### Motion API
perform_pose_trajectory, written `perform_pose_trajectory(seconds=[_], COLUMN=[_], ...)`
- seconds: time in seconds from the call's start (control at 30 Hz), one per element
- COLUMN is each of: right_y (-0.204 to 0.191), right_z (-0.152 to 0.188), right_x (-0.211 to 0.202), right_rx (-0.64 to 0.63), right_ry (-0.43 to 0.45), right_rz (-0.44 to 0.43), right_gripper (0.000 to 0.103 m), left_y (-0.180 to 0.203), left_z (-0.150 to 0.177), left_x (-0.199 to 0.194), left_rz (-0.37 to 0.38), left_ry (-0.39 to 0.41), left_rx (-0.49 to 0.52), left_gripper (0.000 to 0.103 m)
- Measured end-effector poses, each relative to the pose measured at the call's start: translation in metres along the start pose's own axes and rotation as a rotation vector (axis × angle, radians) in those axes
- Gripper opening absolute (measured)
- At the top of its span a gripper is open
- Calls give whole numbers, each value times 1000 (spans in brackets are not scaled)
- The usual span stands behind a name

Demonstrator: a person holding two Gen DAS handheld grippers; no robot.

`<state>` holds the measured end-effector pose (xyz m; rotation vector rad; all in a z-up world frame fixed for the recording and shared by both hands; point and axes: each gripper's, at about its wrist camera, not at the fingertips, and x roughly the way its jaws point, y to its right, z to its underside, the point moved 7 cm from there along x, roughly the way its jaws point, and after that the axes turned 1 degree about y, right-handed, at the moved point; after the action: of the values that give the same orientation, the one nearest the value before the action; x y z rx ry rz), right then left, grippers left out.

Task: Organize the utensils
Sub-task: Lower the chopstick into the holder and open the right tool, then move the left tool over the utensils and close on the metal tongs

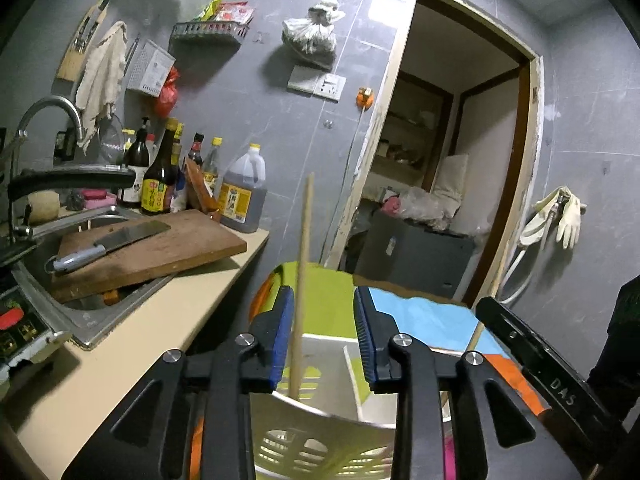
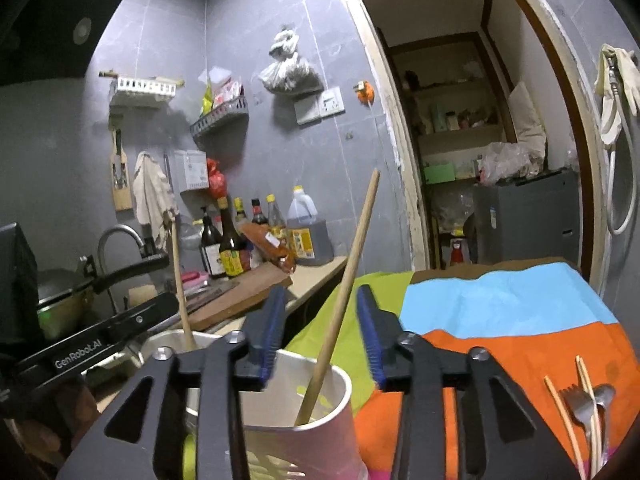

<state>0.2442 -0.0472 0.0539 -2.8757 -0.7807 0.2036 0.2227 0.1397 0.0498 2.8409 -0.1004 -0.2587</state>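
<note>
In the left wrist view a wooden chopstick [image 1: 304, 240] stands upright in a cream slotted utensil holder [image 1: 320, 432]. My left gripper [image 1: 323, 296] is open around it, with the stick close beside the left blue pad and well clear of the right one. In the right wrist view a second chopstick [image 2: 352, 264] leans in the holder's pink-walled compartment [image 2: 304, 444]. My right gripper [image 2: 320, 294] is open, and that stick passes between the fingers without touching them. Loose chopsticks, a fork and a spoon [image 2: 588, 404] lie on the striped tablecloth [image 2: 500, 304].
A cutting board with a cleaver [image 1: 108, 244] rests over the sink [image 1: 80, 316] at the left. Sauce bottles [image 1: 160, 184] line the counter's back wall. A doorway [image 1: 440, 160] opens behind the table. The right gripper's black body [image 1: 540, 364] is close on the right.
</note>
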Motion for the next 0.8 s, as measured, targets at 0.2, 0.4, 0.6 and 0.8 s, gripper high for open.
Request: perform_pose_trajectory(seconds=[0.2,0.4,0.6,0.8], right_y=[16,44,76,108], right_z=[-25,-46,-59,-58], right_x=[-27,-62,-99,-126], right_rx=[-21,-55,-91,-112], right_ry=[80,133,149,124], right_rz=[52,123,190,251], right_gripper=[79,100,103,103], left_y=[20,49,84,128], left_z=[-14,-20,-14,3], left_x=[-10,-18,-23,-19], left_rz=[8,52,118,173], left_ry=[28,56,61,18], left_rx=[10,19,21,81], left_gripper=[55,85,97,98])
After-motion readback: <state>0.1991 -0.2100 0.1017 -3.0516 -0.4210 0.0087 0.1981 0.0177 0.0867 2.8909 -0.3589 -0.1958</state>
